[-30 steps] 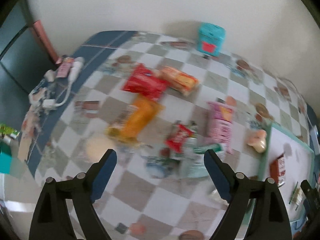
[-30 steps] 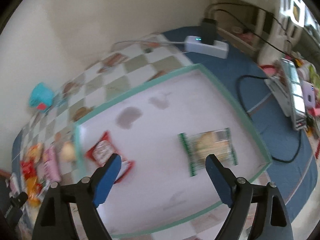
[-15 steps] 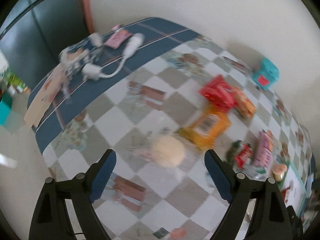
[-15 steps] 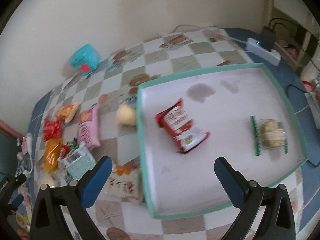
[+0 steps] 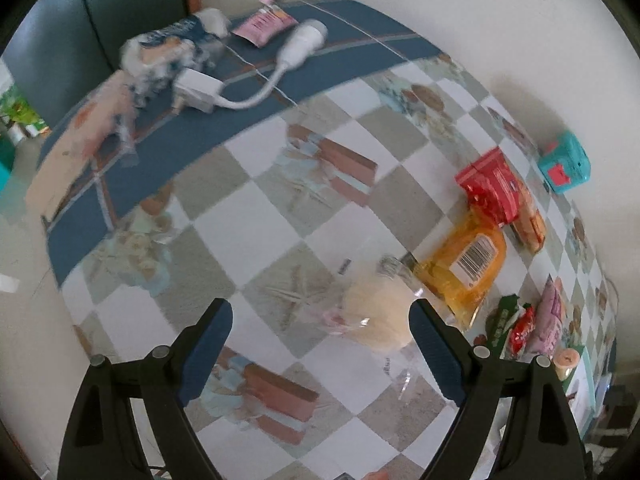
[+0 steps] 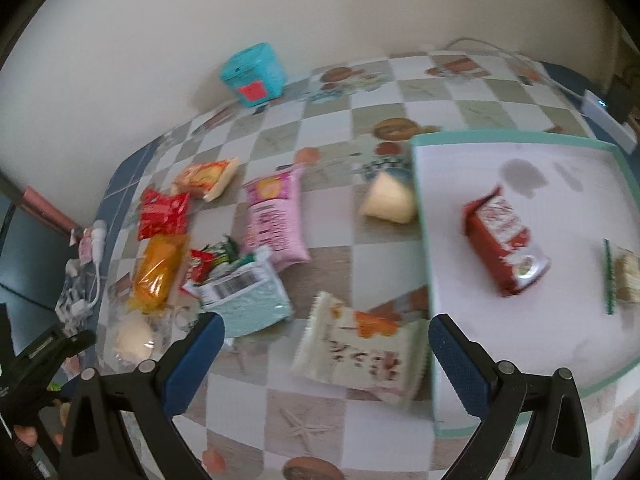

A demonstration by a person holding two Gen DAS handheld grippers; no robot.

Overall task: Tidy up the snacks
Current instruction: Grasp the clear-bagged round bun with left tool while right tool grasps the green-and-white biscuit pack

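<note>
My left gripper [image 5: 320,344] is open and empty, just short of a round pale bun in clear wrap [image 5: 378,316], which also shows in the right wrist view [image 6: 132,338]. My right gripper [image 6: 326,360] is open and empty above a white-and-orange packet [image 6: 360,350] lying beside the teal-rimmed white tray [image 6: 424,240]. In the tray lie a red packet [image 6: 504,240] and a green-edged cracker pack [image 6: 624,276]. Loose on the checked cloth are an orange bag [image 6: 158,270], a red bag [image 6: 164,214], a pink bag [image 6: 274,220] and a light teal pack [image 6: 248,300].
A turquoise box [image 6: 254,74] stands by the wall. A wrapped wedge [image 6: 388,200] lies against the tray's left side. White adapters and a cable [image 5: 240,80] sit at the table's blue left end. A power strip [image 6: 604,116] is at far right. My left gripper's body [image 6: 36,364] shows at lower left.
Both grippers have swung left. The left one has closed in on the bun. The right one has moved off the tray and over the white-and-orange packet.
</note>
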